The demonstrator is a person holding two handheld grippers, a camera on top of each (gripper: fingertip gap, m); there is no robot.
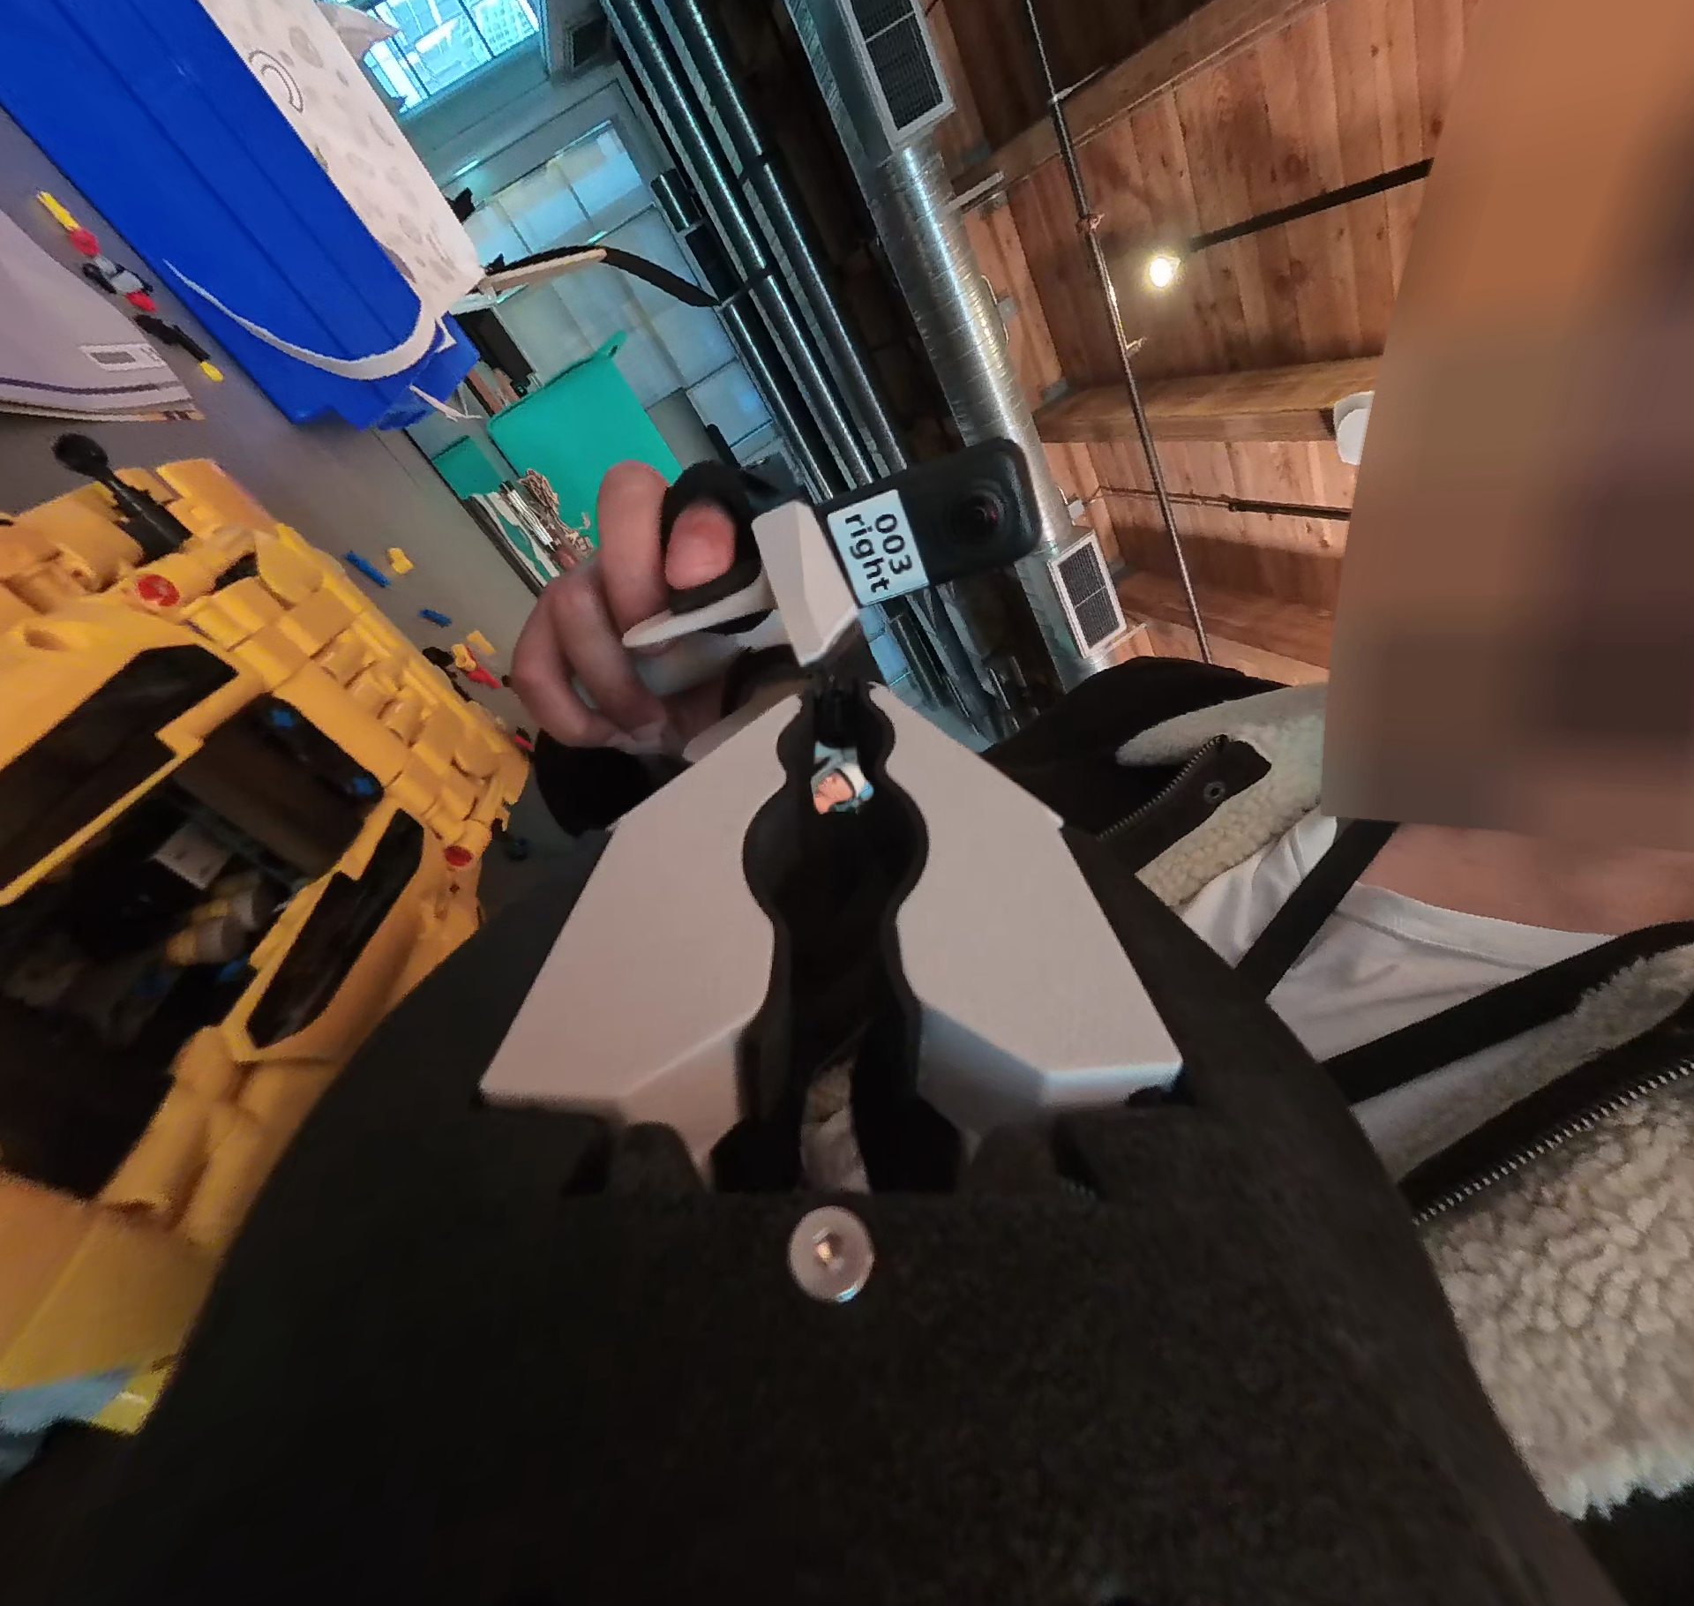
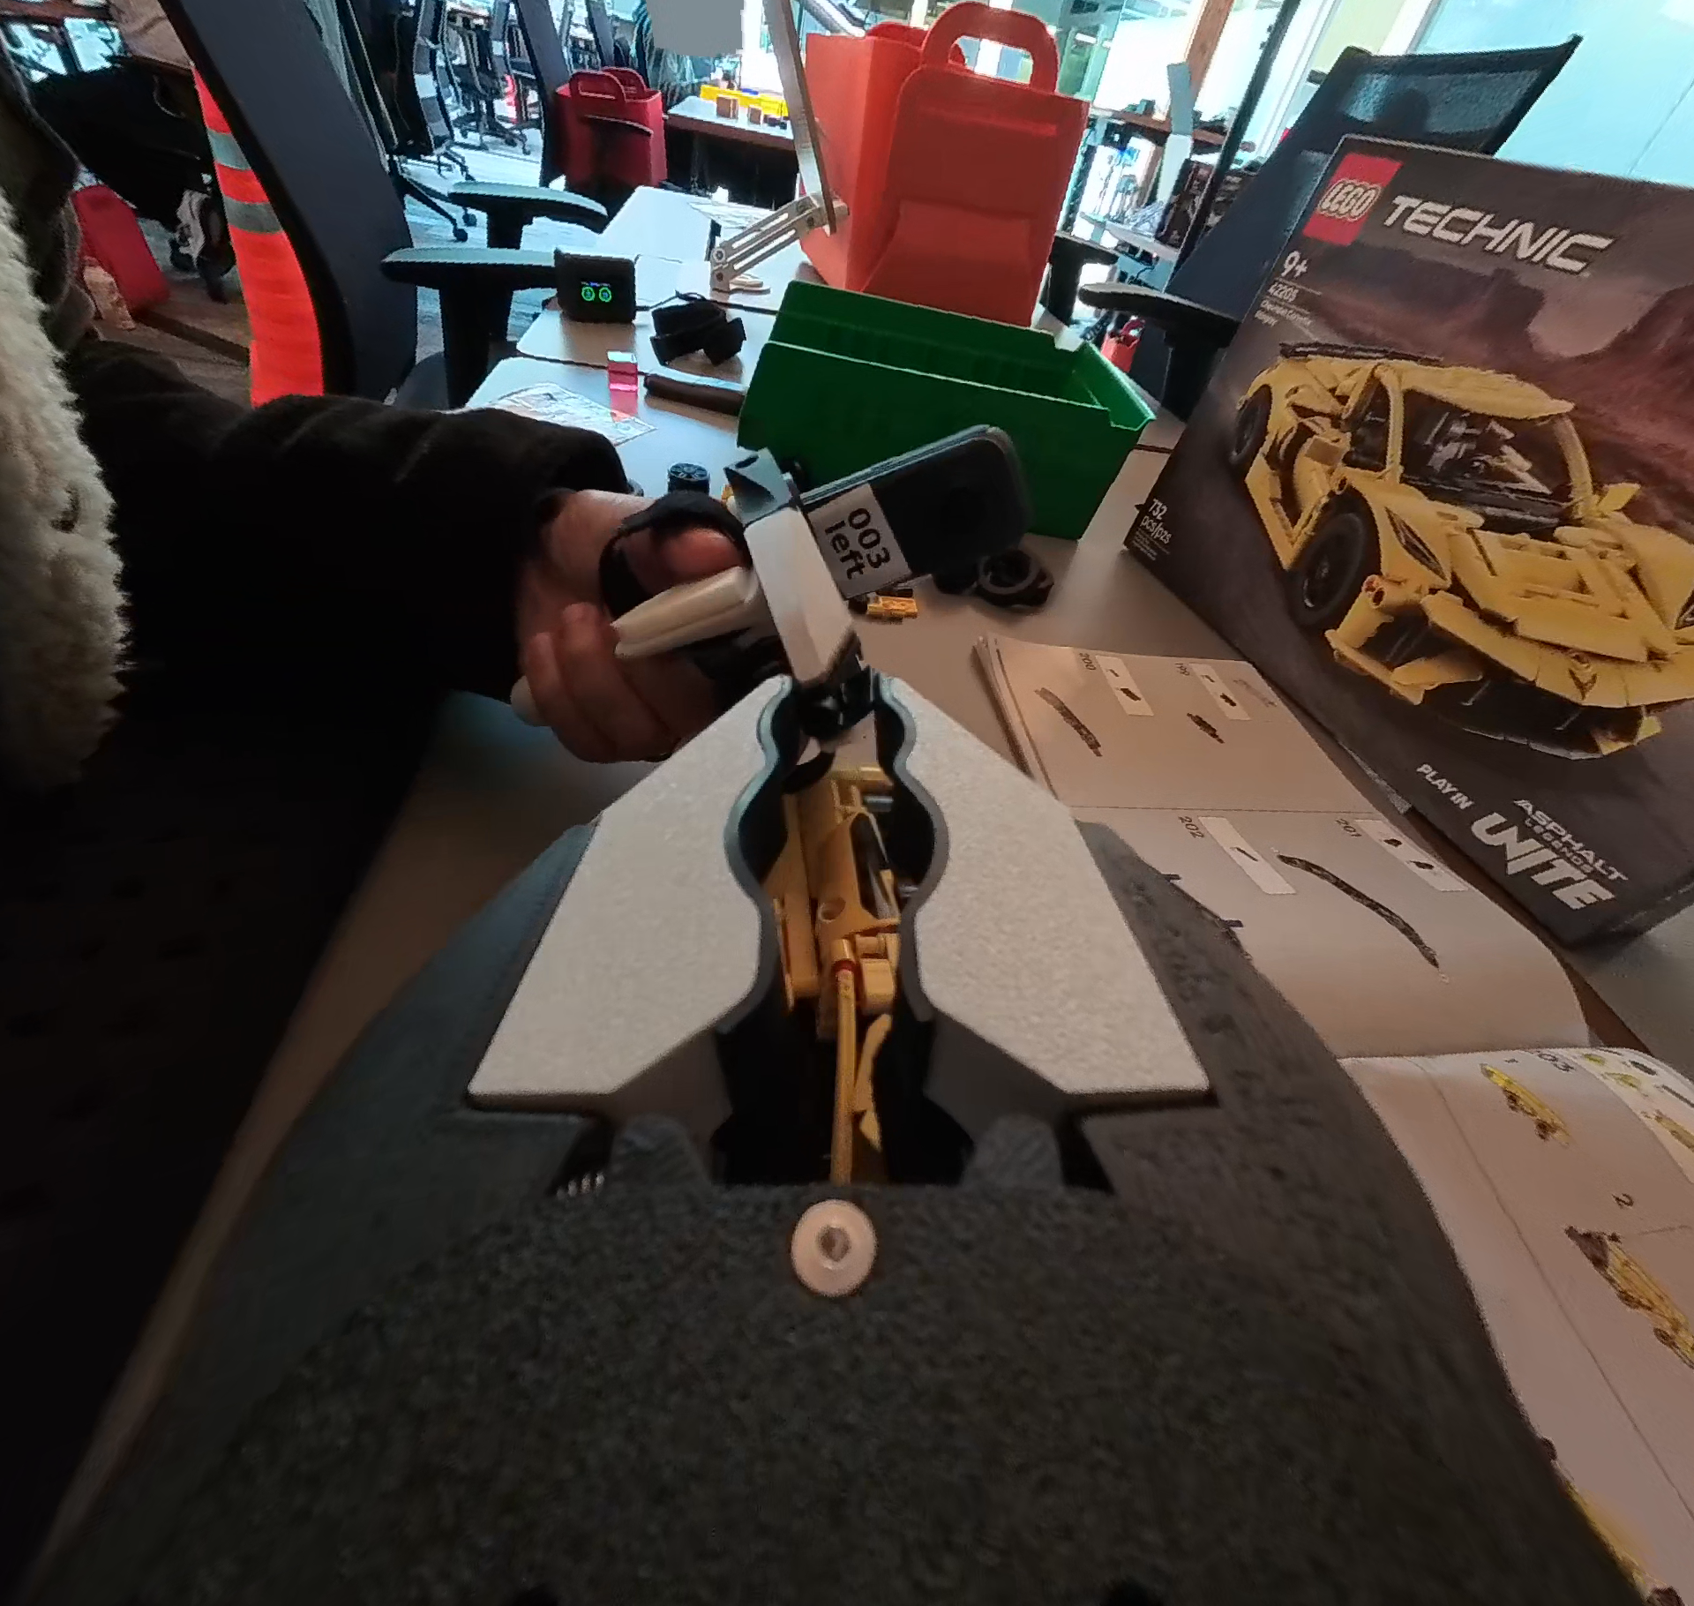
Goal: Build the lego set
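Note:
My left gripper [image 1: 836,702] and right gripper [image 2: 830,706] meet tip to tip in the air. Both sets of jaws are closed on a small black Lego part [image 1: 838,723], which also shows in the right wrist view [image 2: 822,723]. Whether it is one piece or two joined pieces is hidden. The right gripper [image 1: 827,668] faces me in the left wrist view, and the left gripper [image 2: 839,674] faces me in the right wrist view. The yellow Lego car [image 1: 229,737] sits on the table to the left. It also shows through the finger gap in the right wrist view [image 2: 848,920].
An open instruction booklet [image 2: 1192,783] and the set's box [image 2: 1467,508] lie to the right. A green bin [image 2: 917,398], a red bag [image 2: 944,178] and black tyres [image 2: 1008,576] sit behind. A blue bin [image 1: 229,141] and loose pieces [image 1: 463,645] lie beyond the car. Both grippers' tips are close together, under 4 cm apart.

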